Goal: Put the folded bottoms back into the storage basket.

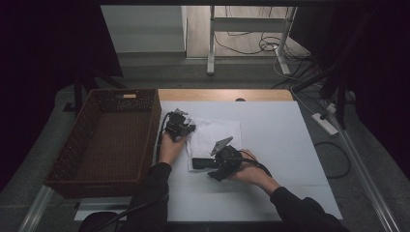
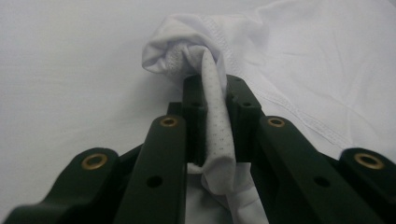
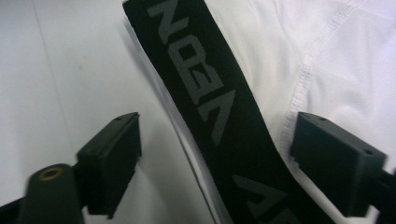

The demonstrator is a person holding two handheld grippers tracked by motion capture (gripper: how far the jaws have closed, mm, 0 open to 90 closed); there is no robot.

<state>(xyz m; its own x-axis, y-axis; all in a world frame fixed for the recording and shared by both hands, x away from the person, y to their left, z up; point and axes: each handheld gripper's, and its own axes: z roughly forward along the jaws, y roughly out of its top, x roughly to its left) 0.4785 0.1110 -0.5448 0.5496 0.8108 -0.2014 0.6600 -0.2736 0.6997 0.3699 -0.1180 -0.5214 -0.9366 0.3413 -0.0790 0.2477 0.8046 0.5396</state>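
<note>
On the white table top (image 1: 290,140), I have both grippers down on a white garment (image 1: 212,135) that lies crumpled just right of centre, beside a brown wicker basket (image 1: 109,140).

Nearest me, the right gripper (image 1: 203,163) lies low and level over the garment's near edge, my hand (image 1: 251,171) behind it. In the right gripper view its jaws stand well apart, one over the bare table top, the other over white cloth, with the garment's black waistband (image 3: 210,102), printed with grey letters, running between them. No pad presses on the band; the gripper holds nothing.

A little farther off, the left gripper (image 1: 186,129) sits at the garment's left edge, just beside the basket's right wall, my left hand (image 1: 170,147) under it. In the left gripper view its jaws are closed tight on a pinched fold of the white, finely perforated cloth (image 2: 215,126), which bunches into a knot just past the tips and trails back between the arms.

Beyond the garment the table top runs bare to a strip of pale wood (image 1: 225,94) at its far edge. The basket stands with its open top up.
</note>
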